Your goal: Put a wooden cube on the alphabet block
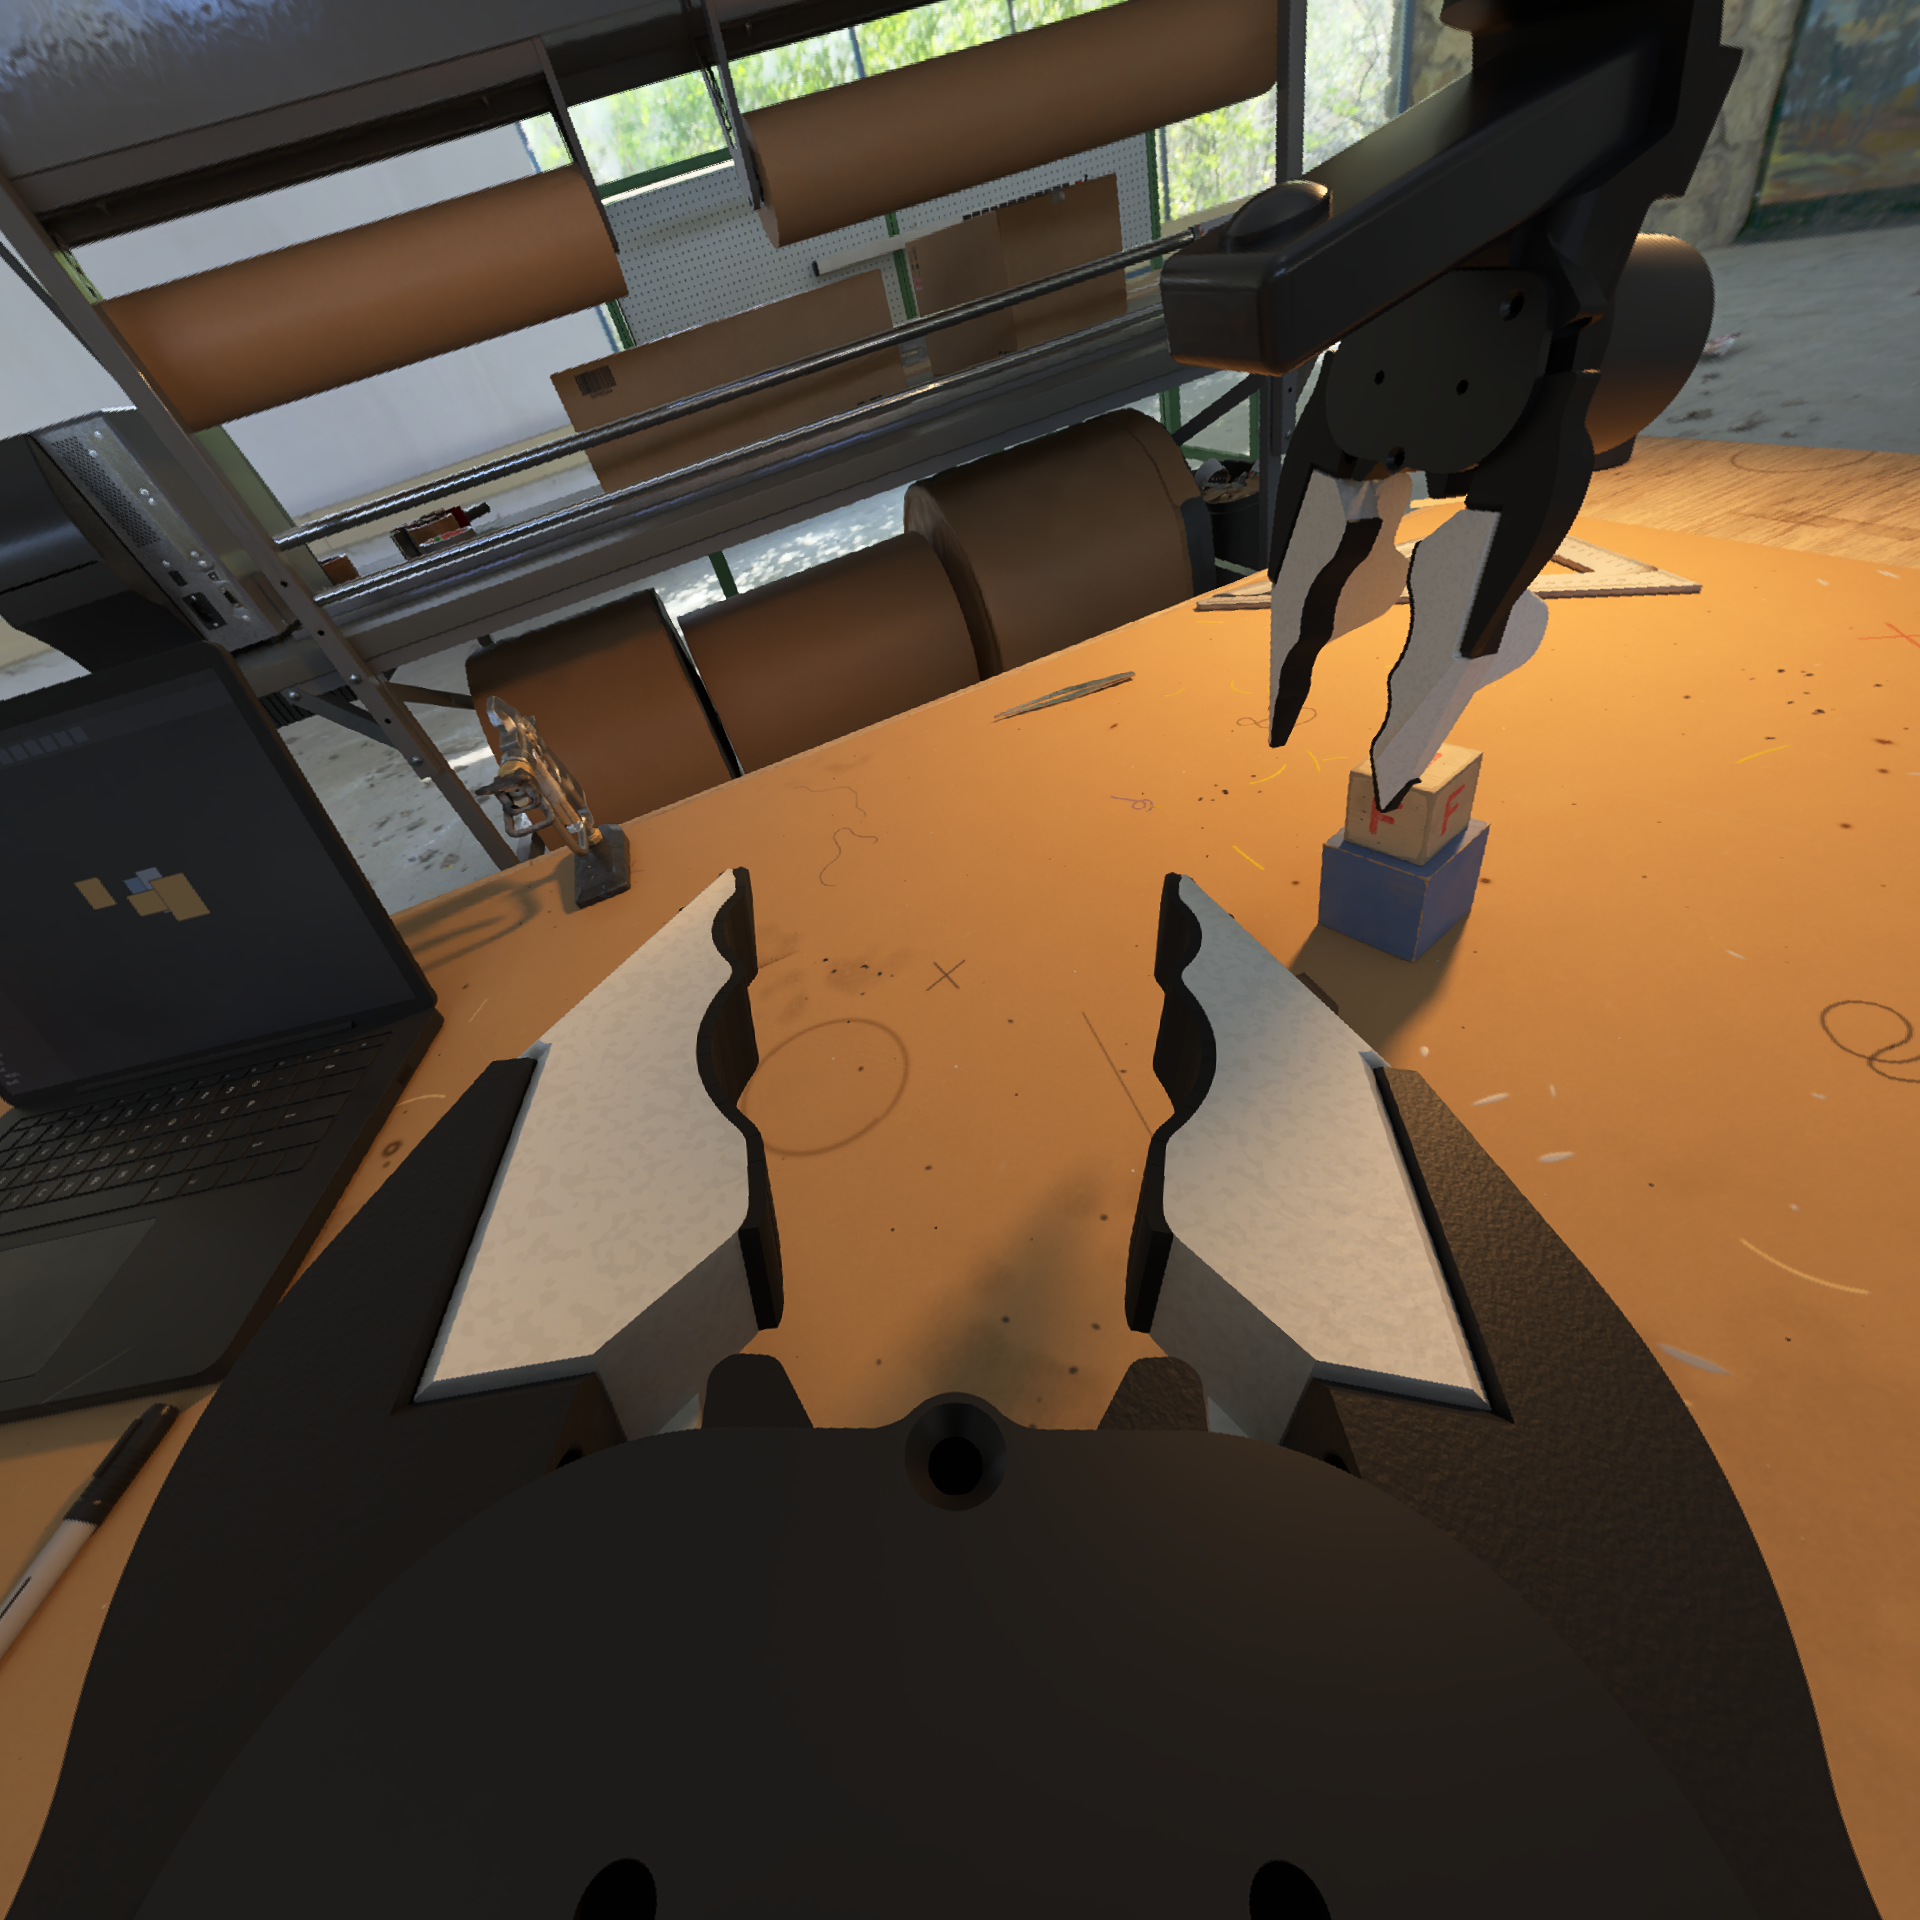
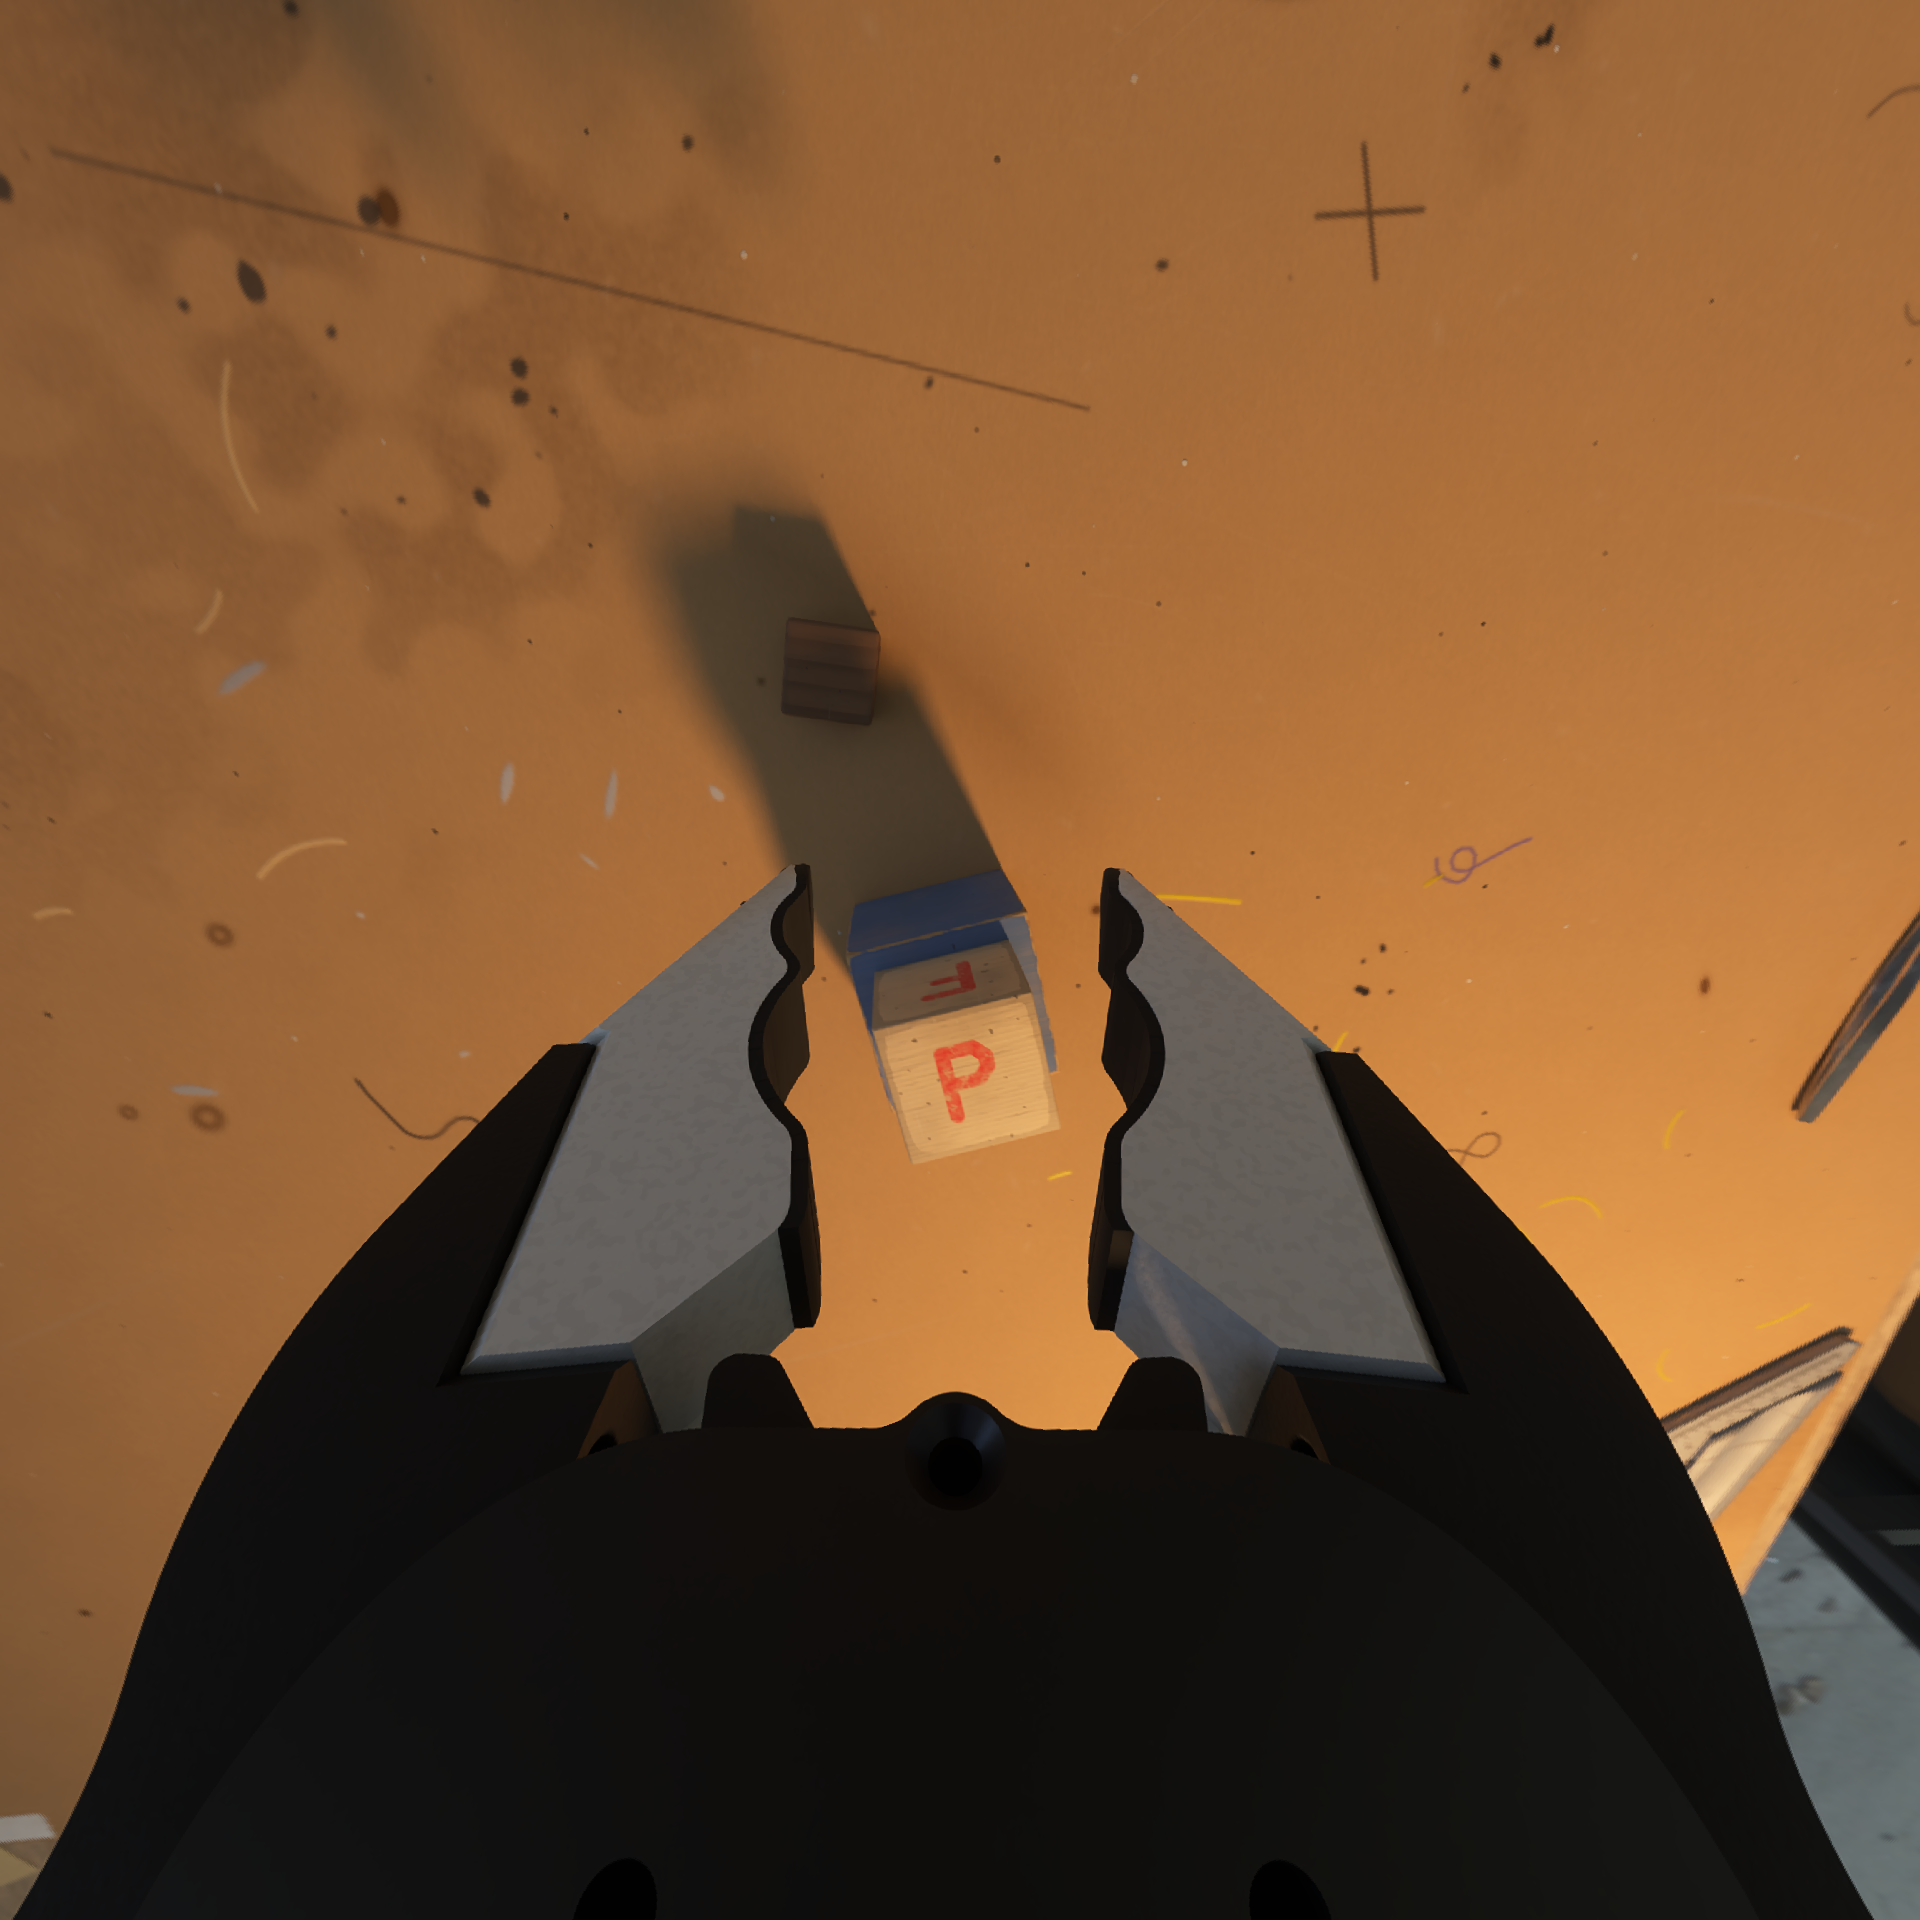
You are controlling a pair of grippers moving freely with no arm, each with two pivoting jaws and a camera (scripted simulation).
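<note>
The alphabet block (image 1: 1429, 810), pale wood with red letters, sits on top of a blue cube (image 1: 1392, 904) on the orange table. My right gripper (image 1: 1333, 771) hangs open just above them, pointing down. In the right wrist view the alphabet block (image 2: 971, 1081) and the blue cube (image 2: 935, 904) lie between the open fingers of my right gripper (image 2: 956, 873), which hold nothing. A small dark wooden cube (image 2: 829, 670) lies on the table beyond the stack, in its shadow. My left gripper (image 1: 956, 875) is open and empty, low over the table, to the left of the stack.
An open laptop (image 1: 187, 987) and a pen (image 1: 73, 1527) lie at the left. Cardboard rolls (image 1: 831, 644) and a metal rack stand behind the table edge. Tweezers (image 1: 1060, 696) and a set square (image 1: 1621, 577) lie far back. The tweezers (image 2: 1860, 1029) also show at right.
</note>
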